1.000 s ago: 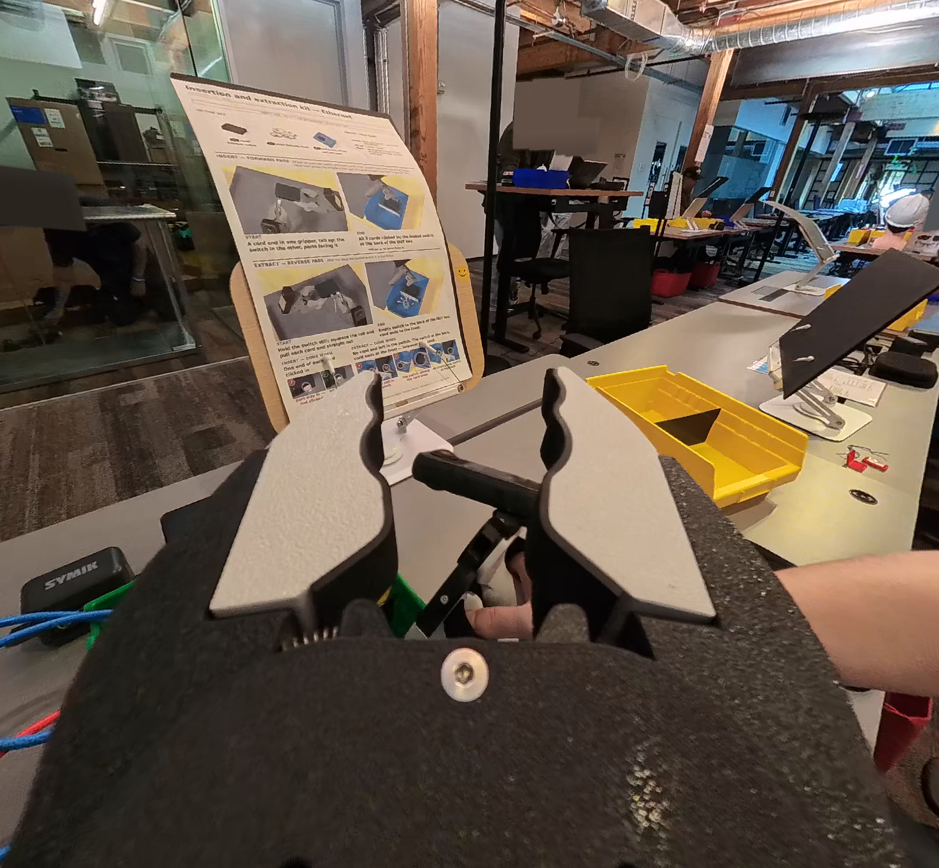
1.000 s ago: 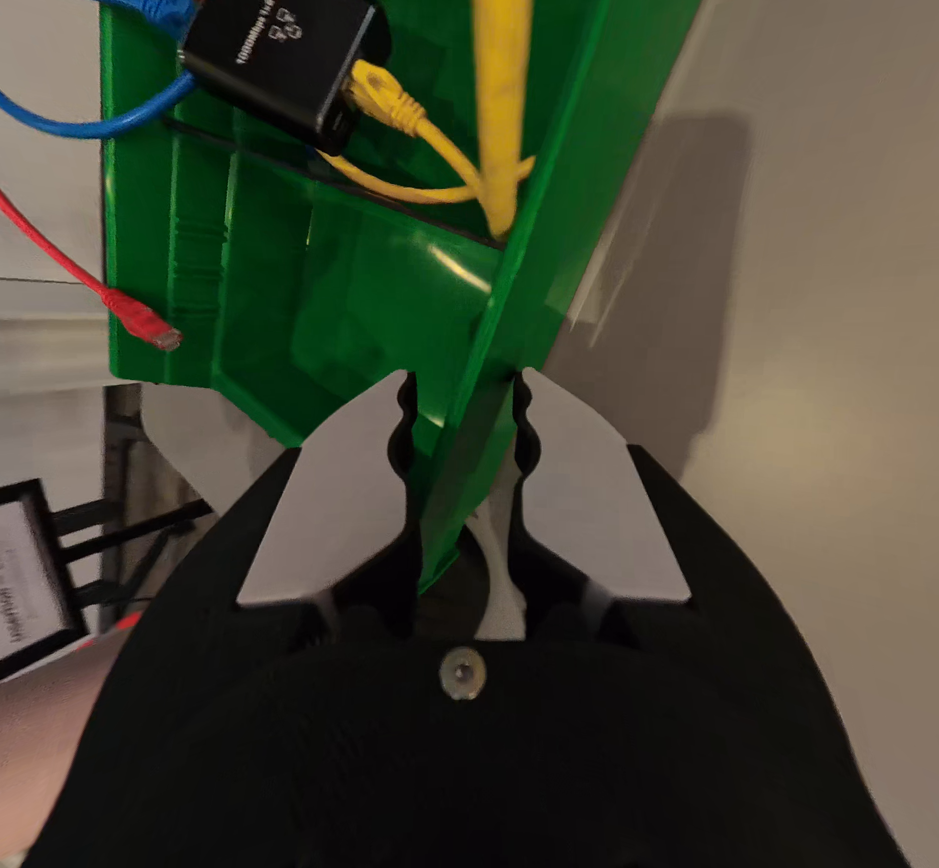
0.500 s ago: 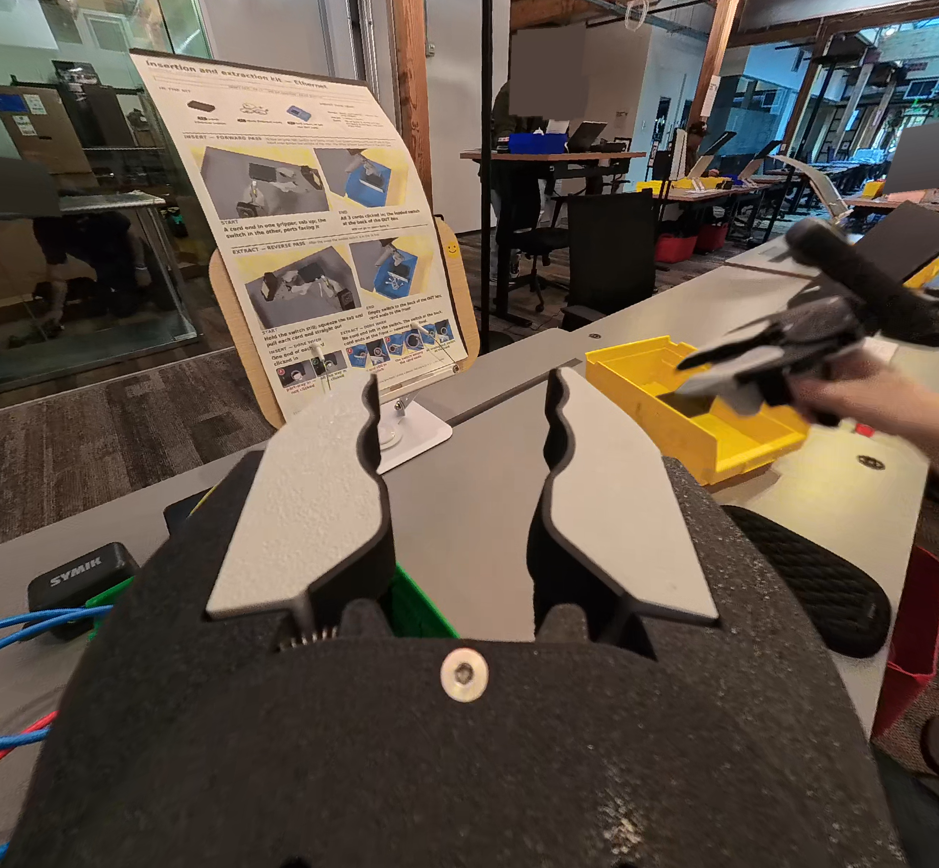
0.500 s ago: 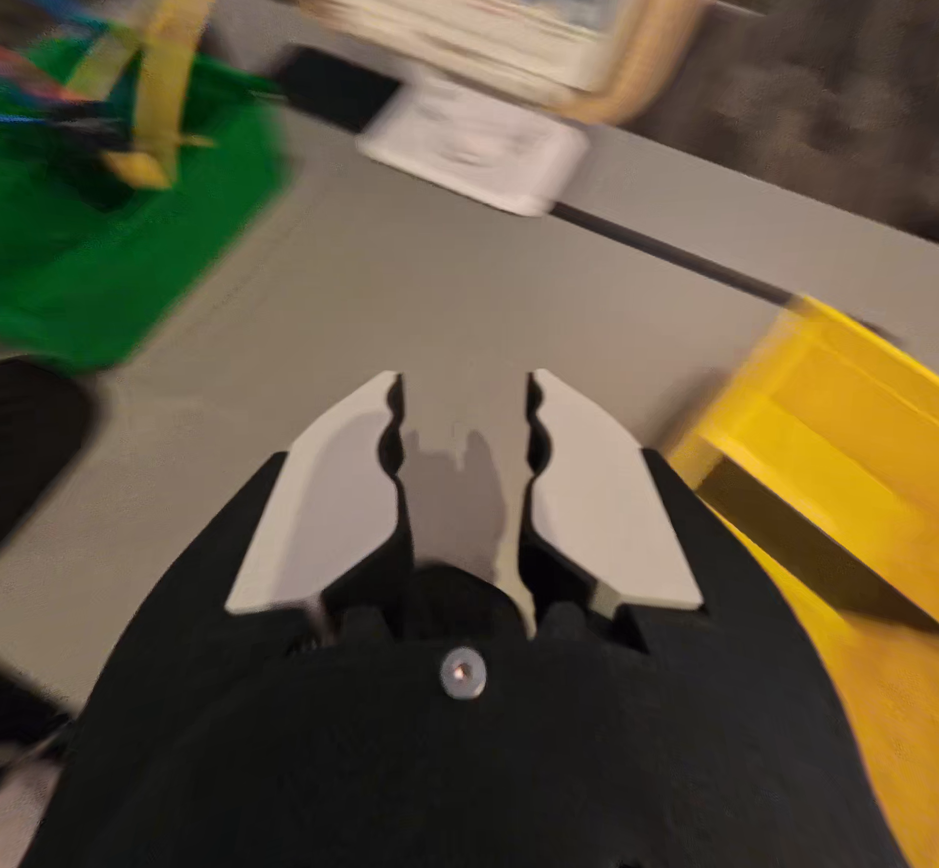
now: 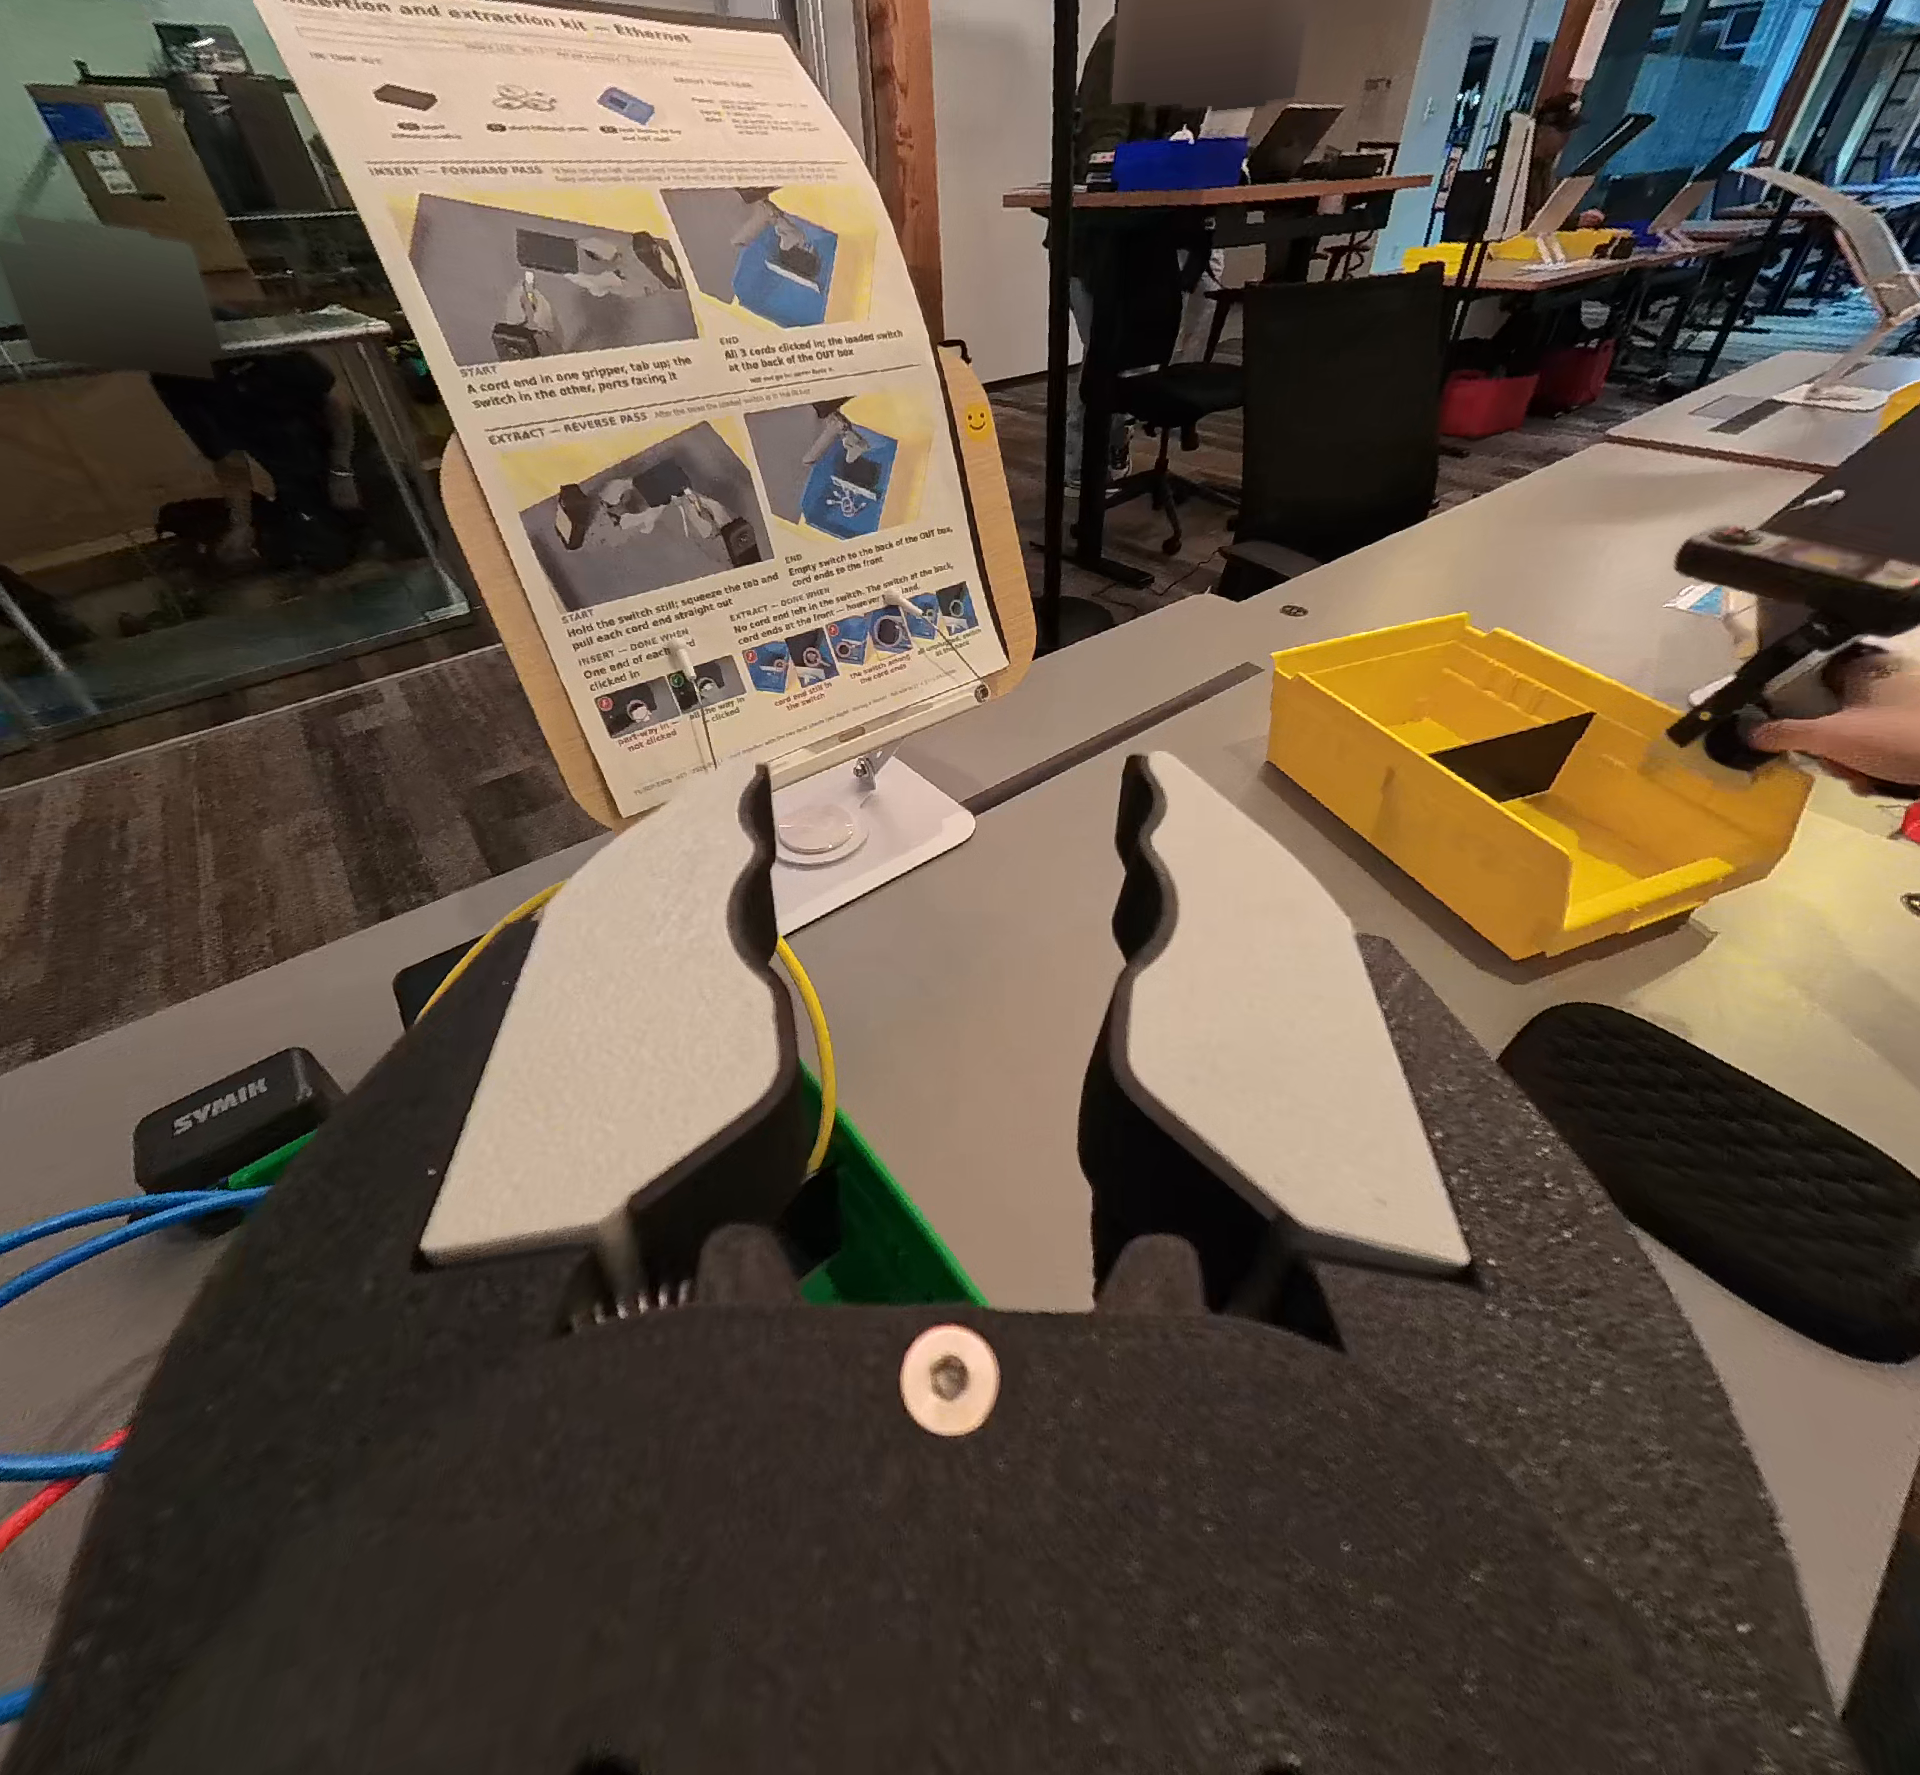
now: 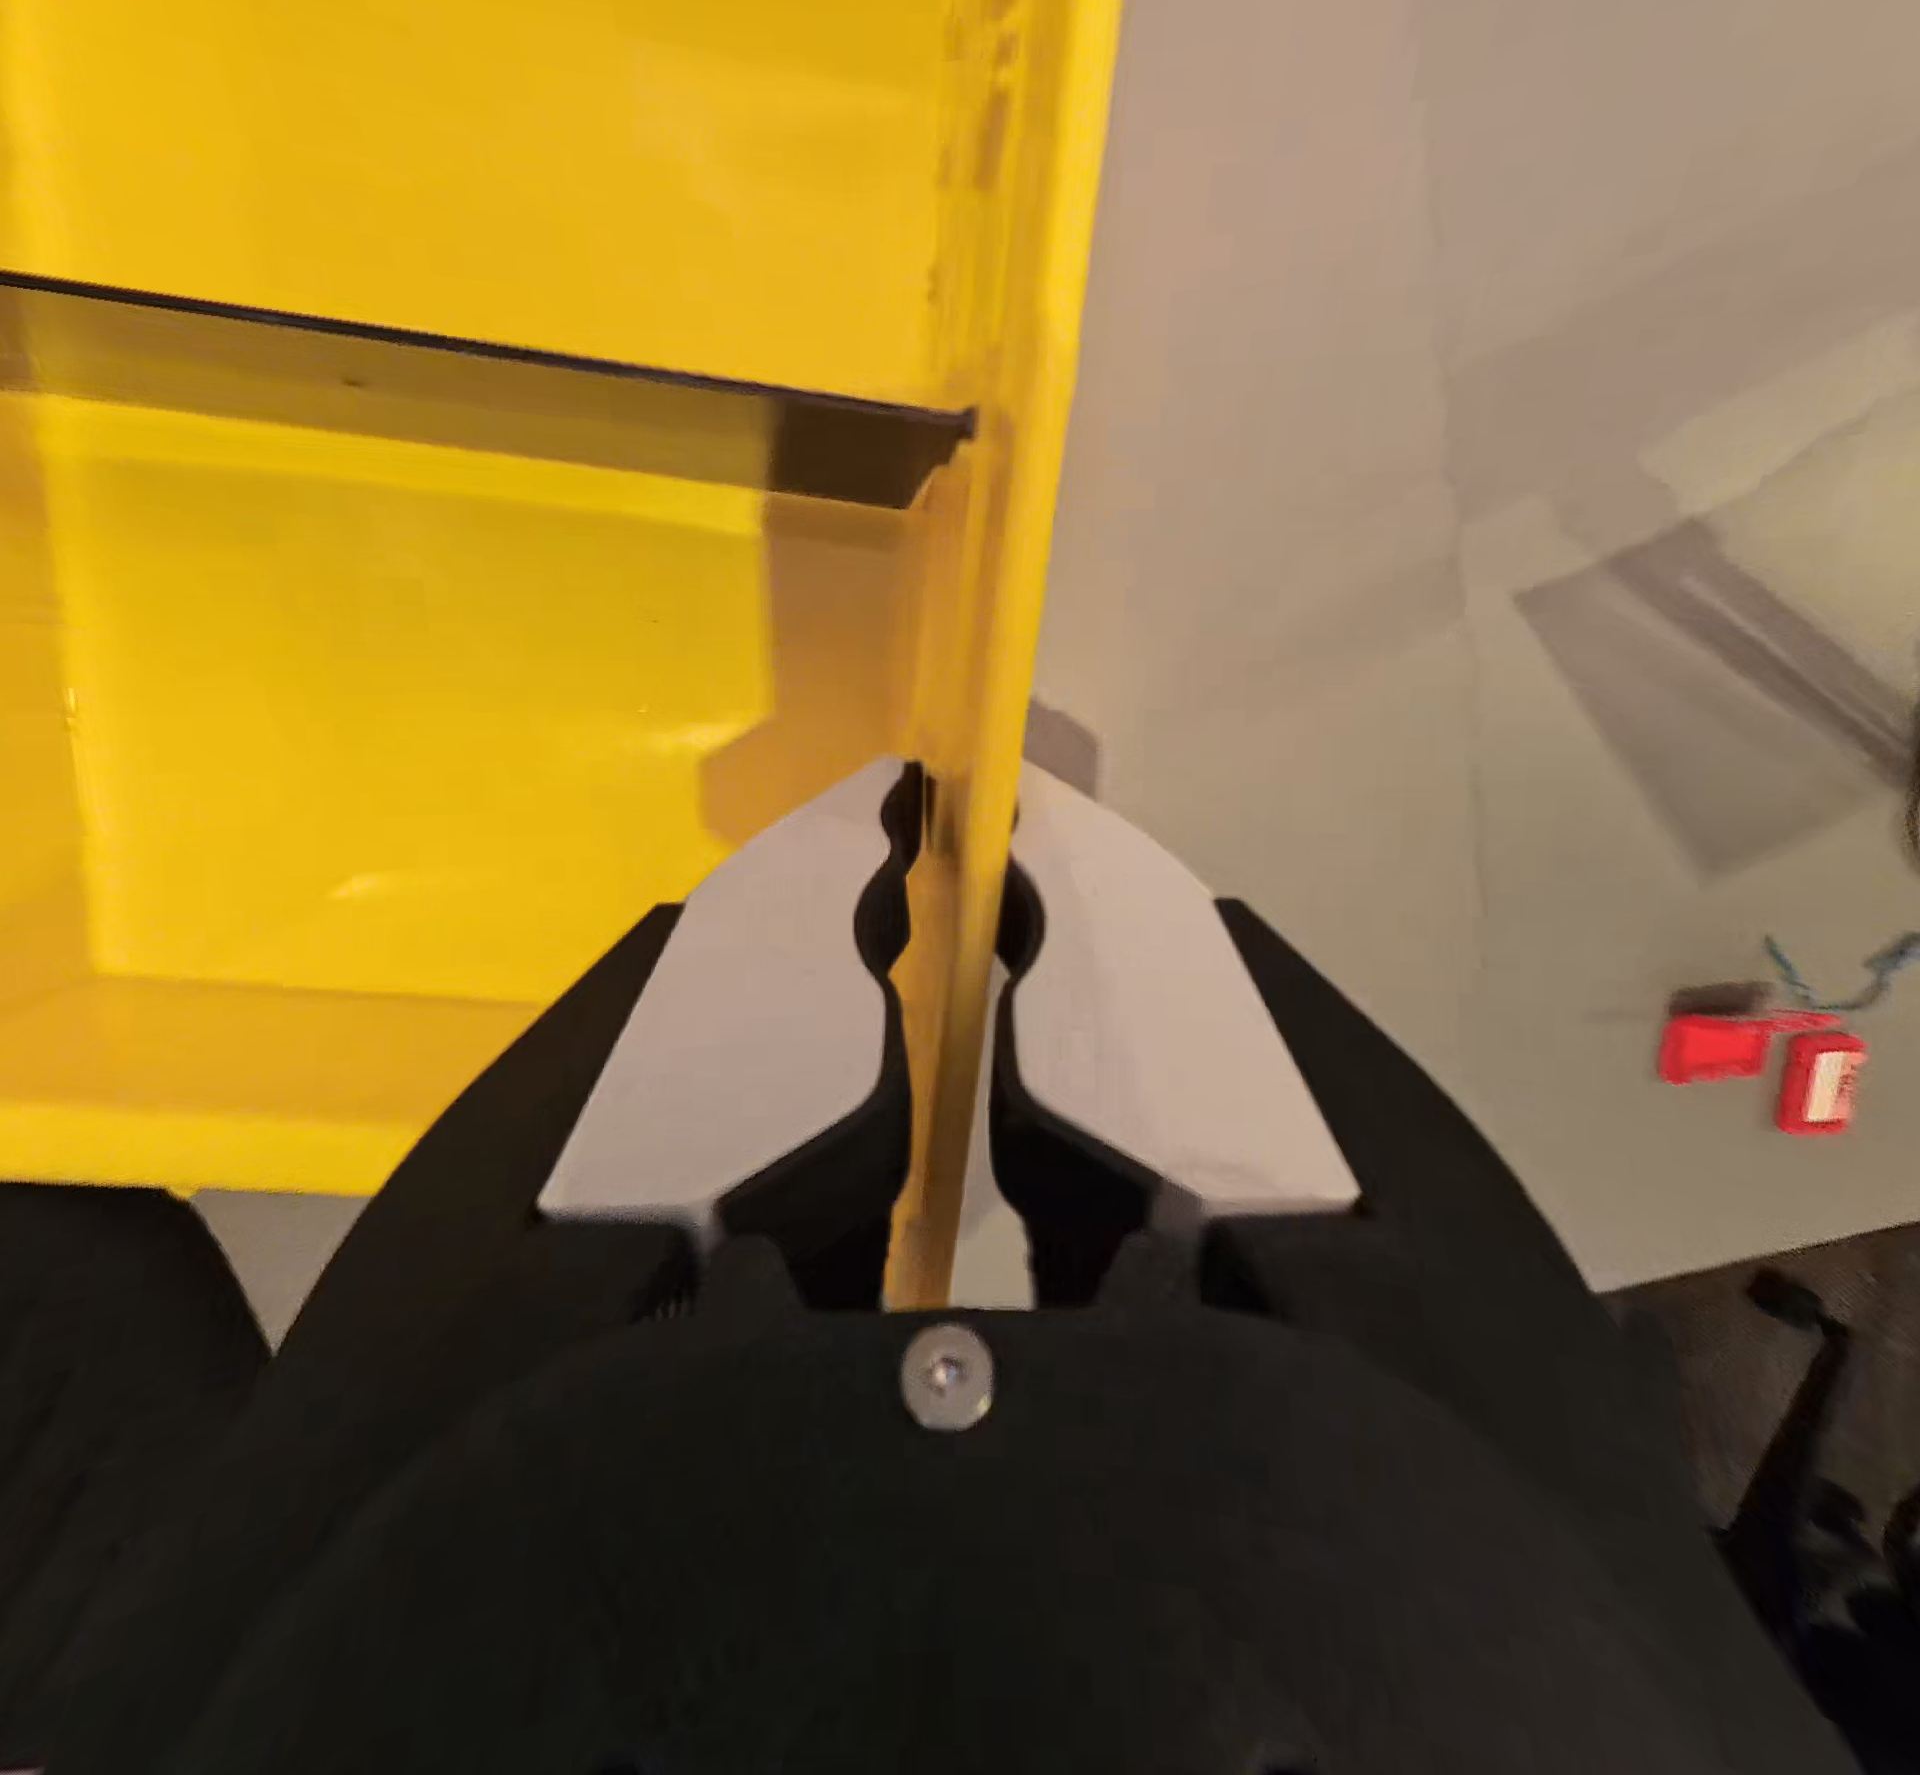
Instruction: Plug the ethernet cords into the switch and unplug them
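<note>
My left gripper [image 5: 945,790] is open and empty above the green bin [image 5: 883,1237]. A yellow cord [image 5: 821,1081] loops out of that bin. Blue cords [image 5: 104,1216] and a red cord [image 5: 52,1507] trail off at the left. The switch is hidden from both views. My right gripper [image 6: 966,790] is shut on the right side wall of the yellow bin [image 6: 1039,271], one finger inside and one outside. In the left wrist view it [image 5: 1688,738] shows at the far right, at the yellow bin [image 5: 1403,852].
An instruction sheet on a stand [image 5: 644,354] stands at the table's far edge. A small black box [image 5: 239,1112] lies left of the green bin. A black pad [image 5: 1714,1164] lies at the right. A black divider [image 6: 468,354] crosses the yellow bin. Small red items [image 6: 1766,1060] lie beside it.
My right gripper let go of the green bin's wall, swung right across the table and closed on the yellow bin's side wall. My left gripper stayed open over the green bin.
</note>
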The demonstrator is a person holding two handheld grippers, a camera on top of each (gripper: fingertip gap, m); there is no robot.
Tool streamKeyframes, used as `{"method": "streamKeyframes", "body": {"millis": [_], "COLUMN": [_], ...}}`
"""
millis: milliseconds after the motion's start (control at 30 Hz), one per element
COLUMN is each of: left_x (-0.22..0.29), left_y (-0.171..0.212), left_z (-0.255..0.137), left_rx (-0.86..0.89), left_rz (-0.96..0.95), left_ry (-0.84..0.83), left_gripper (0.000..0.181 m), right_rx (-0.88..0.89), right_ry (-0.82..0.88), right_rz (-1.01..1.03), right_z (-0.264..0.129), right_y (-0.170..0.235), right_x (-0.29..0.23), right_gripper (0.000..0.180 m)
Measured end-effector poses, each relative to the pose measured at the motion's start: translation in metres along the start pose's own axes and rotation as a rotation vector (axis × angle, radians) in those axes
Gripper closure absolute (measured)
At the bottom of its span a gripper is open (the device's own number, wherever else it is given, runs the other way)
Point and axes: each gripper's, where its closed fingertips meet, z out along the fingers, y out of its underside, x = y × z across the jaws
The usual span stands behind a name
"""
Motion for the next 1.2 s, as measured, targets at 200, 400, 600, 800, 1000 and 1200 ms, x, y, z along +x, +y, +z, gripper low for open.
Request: {"method": "streamKeyframes", "body": {"millis": [200,400,600,800,1000,1200], "left_x": [0.004,0.008,0.009,0.001,-0.009,-0.014], "left_y": [0.002,0.006,0.009,0.008,0.010,0.010], "left_z": [0.006,0.010,0.012,0.007,0.004,0.001], "left_rx": [-0.020,-0.041,-0.059,-0.049,-0.051,-0.052], "left_rz": [0.024,0.043,0.058,0.039,0.018,0.014], "left_ry": [-0.008,-0.008,-0.006,-0.014,-0.032,-0.045], "left_gripper": [0.118,0.118,0.118,0.118,0.118,0.118], "right_rx": [-0.025,-0.042,-0.059,-0.075,-0.076,-0.078], "right_ry": [-0.163,-0.226,-0.238,-0.255,-0.238,-0.248], "right_rz": [-0.075,-0.195,-0.283,-0.286,-0.301,-0.306], "right_z": [0.005,0.006,0.007,0.006,0.002,0.000], "right_y": [-0.016,-0.032,-0.043,-0.038,-0.028,-0.020], "right_x": [-0.052,-0.127,-0.165,-0.167,-0.167,-0.163], "right_gripper": [0.174,0.174,0.175,0.175,0.174,0.174]}}
